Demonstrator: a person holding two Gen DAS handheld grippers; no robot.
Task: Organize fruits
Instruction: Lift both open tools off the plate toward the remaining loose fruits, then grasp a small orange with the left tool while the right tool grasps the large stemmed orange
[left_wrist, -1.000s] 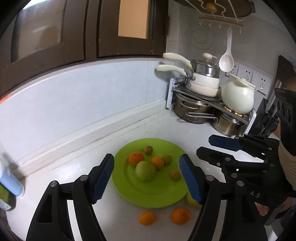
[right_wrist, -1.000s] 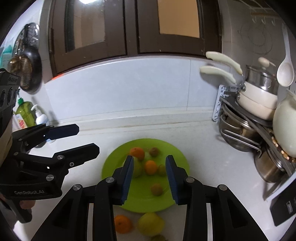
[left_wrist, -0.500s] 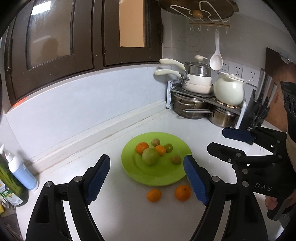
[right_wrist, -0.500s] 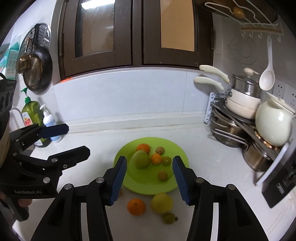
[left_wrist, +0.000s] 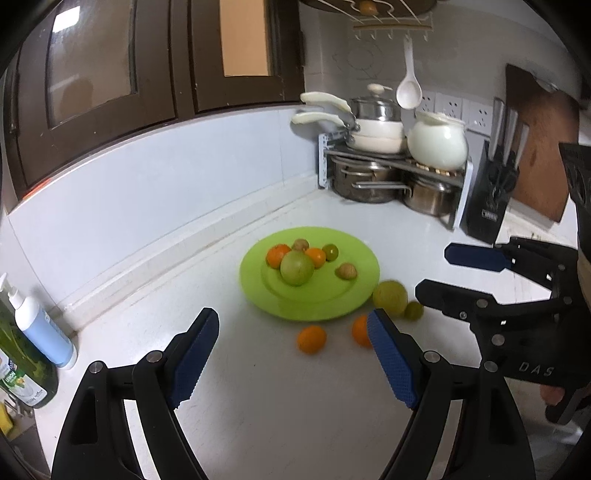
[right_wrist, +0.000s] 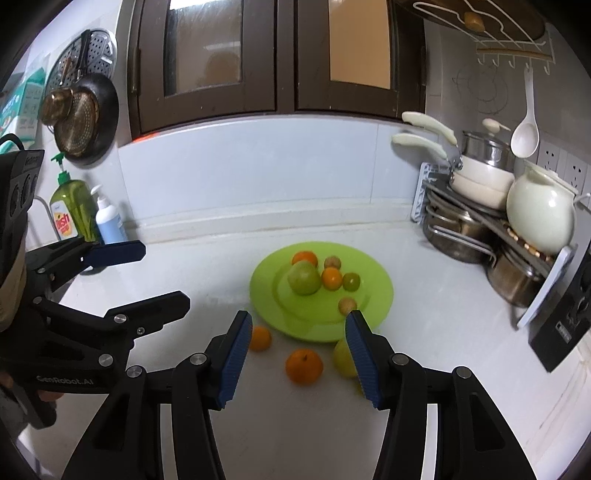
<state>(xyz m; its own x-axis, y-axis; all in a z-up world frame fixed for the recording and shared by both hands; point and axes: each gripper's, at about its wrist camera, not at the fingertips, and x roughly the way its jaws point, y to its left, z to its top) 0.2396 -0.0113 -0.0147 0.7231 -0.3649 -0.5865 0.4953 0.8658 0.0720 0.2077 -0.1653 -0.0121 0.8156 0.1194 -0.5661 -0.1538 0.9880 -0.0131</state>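
A green plate (left_wrist: 354, 295) (right_wrist: 380, 295) on the white counter holds a large green fruit (left_wrist: 296, 268) (right_wrist: 304, 277), oranges and several small fruits. Off the plate at its near side lie two oranges (left_wrist: 312, 339) (right_wrist: 304, 366), a yellow-green fruit (left_wrist: 389, 293) (right_wrist: 344, 359) and a small green one (left_wrist: 413, 310). My left gripper (left_wrist: 291, 354) is open and empty, held back from the plate. My right gripper (right_wrist: 297, 350) is open and empty above the loose fruits; it also shows in the left wrist view (left_wrist: 439, 273).
A pot rack (left_wrist: 391, 173) with pans and a white kettle (left_wrist: 437, 142) stands at the back right, a knife block (left_wrist: 491, 192) beside it. Soap bottles (left_wrist: 37, 328) (right_wrist: 74, 210) stand at the left by the wall.
Both grippers have pulled back and up from the plate, so it looks smaller and the loose fruits in front come into view. The right jaws have widened.
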